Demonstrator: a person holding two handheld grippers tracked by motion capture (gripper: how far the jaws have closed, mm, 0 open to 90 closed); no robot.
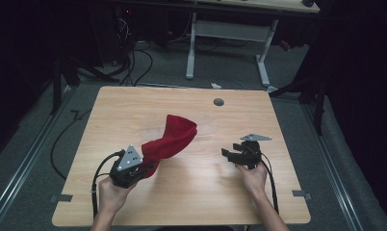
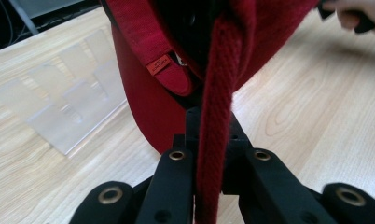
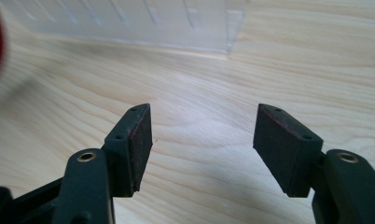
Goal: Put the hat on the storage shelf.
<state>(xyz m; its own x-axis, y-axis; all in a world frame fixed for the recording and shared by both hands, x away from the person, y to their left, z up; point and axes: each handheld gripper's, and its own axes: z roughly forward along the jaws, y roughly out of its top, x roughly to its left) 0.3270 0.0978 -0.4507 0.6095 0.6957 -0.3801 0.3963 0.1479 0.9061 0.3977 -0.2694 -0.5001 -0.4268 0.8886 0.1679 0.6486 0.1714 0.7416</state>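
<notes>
Cloth (image 1: 172,139) hangs lifted off the bench (image 1: 206,192), clenched at its edge by the left gripper (image 1: 142,168), while the right gripper (image 1: 232,150), released beside it, has yet to grasp.

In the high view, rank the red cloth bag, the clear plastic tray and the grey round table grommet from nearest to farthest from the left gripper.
1. Red cloth bag: clamped in the left gripper, rising up and right of it.
2. Clear plastic tray: mid-table, beyond the bag.
3. Grey round grommet: near the table's far edge.
</notes>
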